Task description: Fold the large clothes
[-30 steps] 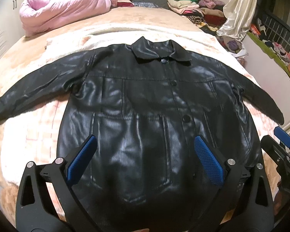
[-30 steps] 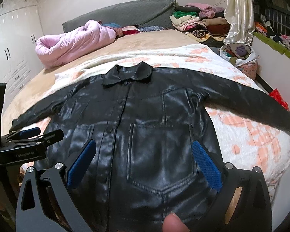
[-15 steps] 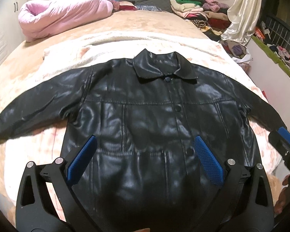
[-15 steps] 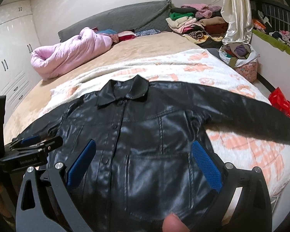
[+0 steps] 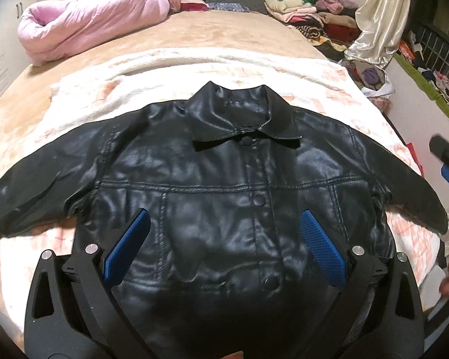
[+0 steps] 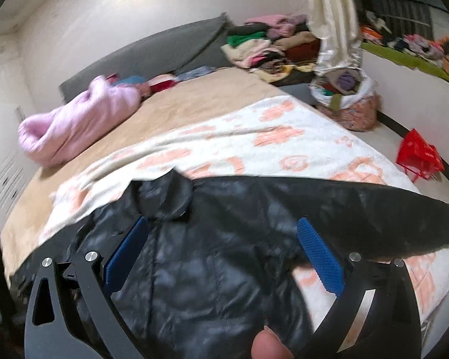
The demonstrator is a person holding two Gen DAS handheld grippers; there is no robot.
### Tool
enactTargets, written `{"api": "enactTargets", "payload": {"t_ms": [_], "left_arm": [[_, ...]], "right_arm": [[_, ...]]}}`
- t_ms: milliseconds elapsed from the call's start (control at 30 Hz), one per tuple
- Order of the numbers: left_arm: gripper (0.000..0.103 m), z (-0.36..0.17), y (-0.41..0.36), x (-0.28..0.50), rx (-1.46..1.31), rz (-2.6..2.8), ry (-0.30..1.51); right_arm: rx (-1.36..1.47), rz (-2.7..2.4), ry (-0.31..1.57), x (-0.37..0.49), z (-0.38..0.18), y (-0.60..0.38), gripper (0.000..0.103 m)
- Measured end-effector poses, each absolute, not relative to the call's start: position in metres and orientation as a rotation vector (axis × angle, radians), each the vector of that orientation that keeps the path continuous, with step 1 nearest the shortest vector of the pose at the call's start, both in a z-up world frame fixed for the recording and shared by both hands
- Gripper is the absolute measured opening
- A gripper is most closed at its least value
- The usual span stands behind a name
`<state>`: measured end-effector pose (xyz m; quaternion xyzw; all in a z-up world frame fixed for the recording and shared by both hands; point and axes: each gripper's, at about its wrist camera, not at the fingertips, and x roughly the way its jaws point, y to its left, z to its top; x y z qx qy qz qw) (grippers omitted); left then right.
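a black leather jacket (image 5: 224, 197) lay buttoned and face up on the flowered blanket (image 6: 284, 137) at the near end of the bed (image 5: 170, 45), collar (image 5: 242, 119) away from me and hem toward me, its long axis running straight out from my jaws and both sleeves stretched out sideways. my left gripper (image 5: 221, 248) hung over the lower chest with its jaws spread wide, the blue pads (image 5: 125, 248) apart and gripping nothing. my right gripper (image 6: 221, 257), jaws equally wide and empty, sat over the jacket's right half, with the right sleeve (image 6: 374, 209) running out past its right pad toward the bed's edge; that view was blurred, so the sleeve's exact lie was soft. in the left view the left sleeve (image 5: 39, 185) reached to the frame's edge, the nearer reach for my left gripper, while the right sleeve's cuff was the closer catch for my right. by my judgement no fold was yet made, and the first move would turn on each sleeve lying crosswise to the body, ready to be drawn inward. bare blanket showed beyond the collar and under both sleeves, giving room; the pink quilt (image 5: 89, 24) and the stacked clothes (image 5: 308, 9) lay well apart at the far end. the bed's right edge sat near the right cuff, where a slip could drop it off.
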<state>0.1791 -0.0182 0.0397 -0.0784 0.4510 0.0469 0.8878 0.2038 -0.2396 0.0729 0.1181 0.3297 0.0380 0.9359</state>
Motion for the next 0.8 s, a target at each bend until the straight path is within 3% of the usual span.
{"api": "enactTargets", "payload": {"t_ms": [800], "left_arm": [[0.094,-0.005,-0.112,0.277,-0.116,-0.011,0.972]], "right_arm": [[0.46,-0.46,0.699,0.238,-0.002,-0.43,0.099]]}}
